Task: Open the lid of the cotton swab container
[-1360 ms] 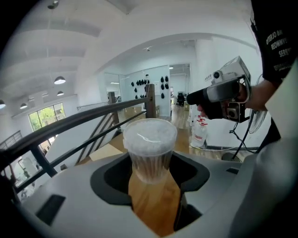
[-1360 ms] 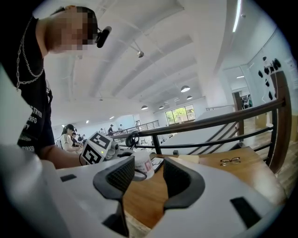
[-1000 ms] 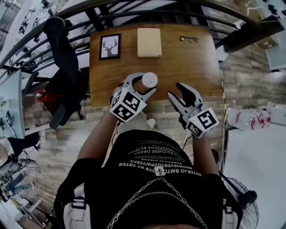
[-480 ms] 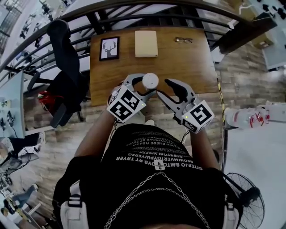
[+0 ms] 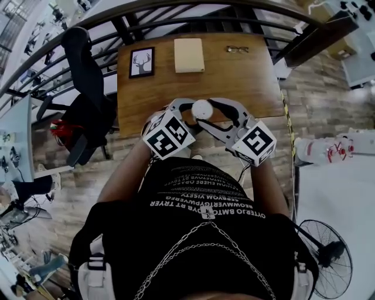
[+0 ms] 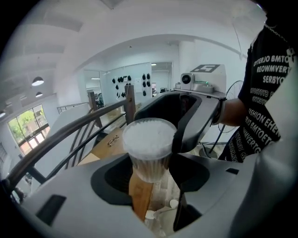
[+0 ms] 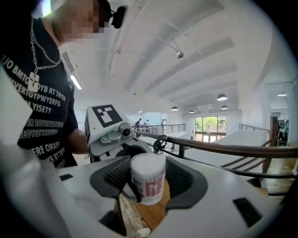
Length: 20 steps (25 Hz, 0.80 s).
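Our left gripper (image 6: 150,174) is clamped on the base of the cotton swab container (image 6: 148,144), holding it above the table (image 5: 246,76); our right gripper (image 7: 148,181) has just been opening, its 2 jaws either side of the lid (image 7: 147,160) without pressing; if they close off-centre, we judge the container could twist loose and drop; below the jaws lies wooden tabletop, then plank floor (image 5: 319,99), with a railing (image 5: 193,13) beyond

Count so far: one cotton swab container (image 5: 201,109); two grippers, left gripper (image 5: 190,114), right gripper (image 5: 214,114); one framed picture (image 5: 142,62); one notepad (image 5: 188,55); one pair of glasses (image 5: 237,50).
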Each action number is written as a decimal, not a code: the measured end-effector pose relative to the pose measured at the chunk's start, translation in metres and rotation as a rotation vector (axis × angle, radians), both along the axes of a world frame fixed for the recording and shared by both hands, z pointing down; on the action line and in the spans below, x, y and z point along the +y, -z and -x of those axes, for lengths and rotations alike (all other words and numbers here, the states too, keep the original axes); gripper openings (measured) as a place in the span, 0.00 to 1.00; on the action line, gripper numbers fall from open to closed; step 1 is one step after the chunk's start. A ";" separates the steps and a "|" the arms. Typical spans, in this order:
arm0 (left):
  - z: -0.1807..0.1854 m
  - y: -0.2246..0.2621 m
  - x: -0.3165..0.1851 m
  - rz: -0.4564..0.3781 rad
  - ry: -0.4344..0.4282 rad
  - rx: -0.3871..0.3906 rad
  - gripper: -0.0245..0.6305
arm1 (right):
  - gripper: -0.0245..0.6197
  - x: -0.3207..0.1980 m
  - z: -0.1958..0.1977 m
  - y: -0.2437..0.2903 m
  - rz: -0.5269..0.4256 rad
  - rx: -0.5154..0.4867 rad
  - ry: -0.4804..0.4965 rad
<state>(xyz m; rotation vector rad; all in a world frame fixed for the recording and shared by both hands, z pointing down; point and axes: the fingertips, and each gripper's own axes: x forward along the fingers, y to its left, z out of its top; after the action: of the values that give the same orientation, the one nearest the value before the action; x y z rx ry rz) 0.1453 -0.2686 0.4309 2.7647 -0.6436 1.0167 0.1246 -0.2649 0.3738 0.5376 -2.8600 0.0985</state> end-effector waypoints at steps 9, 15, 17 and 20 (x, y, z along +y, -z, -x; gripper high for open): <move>0.016 -0.013 -0.009 -0.058 0.050 -0.152 0.43 | 0.41 -0.011 0.006 -0.014 0.148 0.038 -0.052; 0.008 -0.016 0.001 0.089 0.026 -0.023 0.43 | 0.42 -0.004 0.004 -0.017 0.121 0.028 -0.027; 0.005 -0.012 0.009 0.142 -0.011 0.028 0.43 | 0.42 0.002 0.001 -0.016 0.057 0.029 0.011; 0.002 -0.011 0.010 0.139 -0.030 0.024 0.43 | 0.41 0.003 -0.001 -0.016 0.036 0.024 0.022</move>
<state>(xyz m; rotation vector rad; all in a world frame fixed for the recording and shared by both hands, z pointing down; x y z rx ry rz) 0.1429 -0.2590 0.4416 2.6688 -0.5097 0.9930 0.1259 -0.2615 0.3898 0.4971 -2.8343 0.1380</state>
